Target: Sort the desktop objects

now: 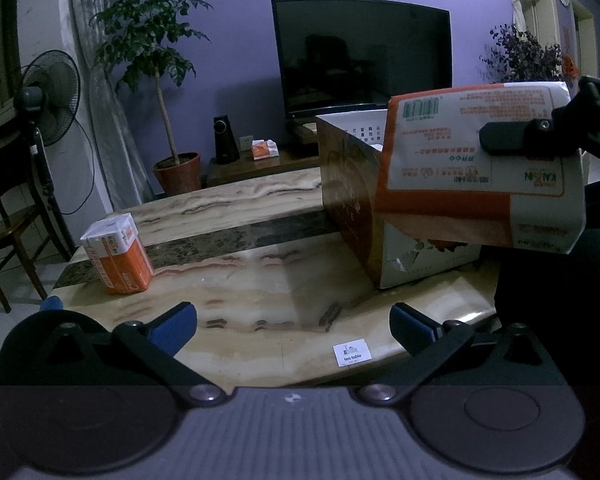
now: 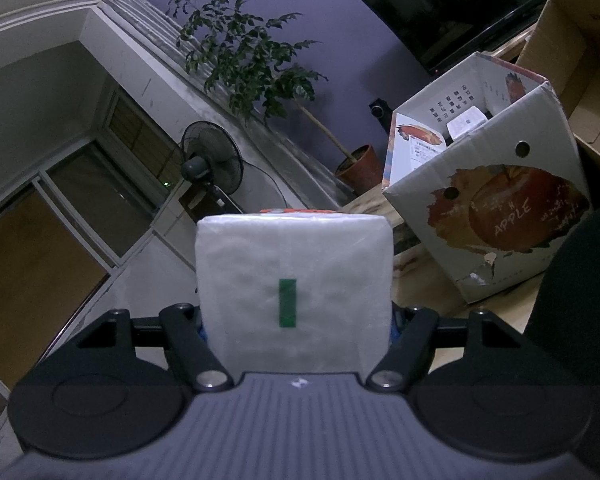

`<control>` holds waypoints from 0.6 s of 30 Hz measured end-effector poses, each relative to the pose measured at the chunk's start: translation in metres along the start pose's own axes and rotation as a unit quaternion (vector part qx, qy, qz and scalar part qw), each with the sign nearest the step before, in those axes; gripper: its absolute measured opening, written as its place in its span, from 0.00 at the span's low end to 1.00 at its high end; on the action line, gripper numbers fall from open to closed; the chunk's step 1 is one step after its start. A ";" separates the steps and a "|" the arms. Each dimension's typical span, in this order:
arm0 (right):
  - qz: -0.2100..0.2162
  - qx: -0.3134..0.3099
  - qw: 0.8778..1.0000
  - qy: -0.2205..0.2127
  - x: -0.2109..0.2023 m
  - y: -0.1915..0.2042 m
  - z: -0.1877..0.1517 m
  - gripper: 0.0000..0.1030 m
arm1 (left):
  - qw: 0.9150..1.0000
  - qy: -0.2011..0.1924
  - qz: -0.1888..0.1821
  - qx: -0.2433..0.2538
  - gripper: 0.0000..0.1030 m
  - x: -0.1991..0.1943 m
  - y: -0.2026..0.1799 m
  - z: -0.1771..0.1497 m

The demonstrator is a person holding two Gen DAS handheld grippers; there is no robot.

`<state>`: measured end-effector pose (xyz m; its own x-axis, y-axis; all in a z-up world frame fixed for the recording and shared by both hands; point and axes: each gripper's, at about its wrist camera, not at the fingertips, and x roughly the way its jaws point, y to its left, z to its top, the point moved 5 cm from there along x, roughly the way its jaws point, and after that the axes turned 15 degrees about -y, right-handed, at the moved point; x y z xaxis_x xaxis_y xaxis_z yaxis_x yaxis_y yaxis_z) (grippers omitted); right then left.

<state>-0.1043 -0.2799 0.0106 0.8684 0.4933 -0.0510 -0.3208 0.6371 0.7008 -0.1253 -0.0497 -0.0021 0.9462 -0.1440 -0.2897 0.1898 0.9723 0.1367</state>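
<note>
Orange-white tissue pack point(image 1: 480, 168), plastic-wrapped

A home living room, dimly lit. Ahead of the left tongs point(image 1: 293, 326), past the marble desk point(image 1: 260, 280), a dark TV point(image 1: 362, 56) stands on a low cabinet against a purple wall. To their left are a potted tree point(image 1: 152, 52), a standing fan point(image 1: 50, 96) and a wooden chair point(image 1: 4, 216).
</note>
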 end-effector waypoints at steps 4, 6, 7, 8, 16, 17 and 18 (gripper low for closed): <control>0.000 0.001 1.000 0.001 0.000 0.000 0.000 0.71 | 1.000 0.000 0.000 0.001 0.99 0.000 0.000 0.000; 0.000 0.001 1.000 0.001 0.000 0.000 0.000 0.71 | 1.000 0.001 0.000 0.001 0.99 0.000 -0.001 0.000; 0.000 0.002 1.000 0.001 0.000 0.000 0.000 0.71 | 1.000 0.001 -0.001 0.001 0.99 0.000 -0.001 0.000; 0.000 0.002 1.000 0.001 0.000 0.000 0.000 0.71 | 1.000 0.001 -0.001 0.001 0.99 0.000 -0.001 0.000; 0.000 0.002 1.000 0.003 -0.001 0.001 -0.001 0.71 | 1.000 0.001 -0.001 0.002 0.99 0.001 -0.001 0.000; 0.001 0.002 1.000 0.003 -0.001 0.001 -0.001 0.71 | 1.000 0.002 -0.001 0.003 0.99 0.001 -0.001 0.000; 0.001 0.003 1.000 0.003 -0.001 0.000 -0.001 0.71 | 1.000 0.002 -0.001 0.003 0.99 0.001 -0.001 0.000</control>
<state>-0.1055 -0.2798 0.0106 0.8655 0.4979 -0.0550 -0.3196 0.6335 0.7047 -0.1246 -0.0505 -0.0029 0.9449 -0.1455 -0.2933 0.1933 0.9709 0.1411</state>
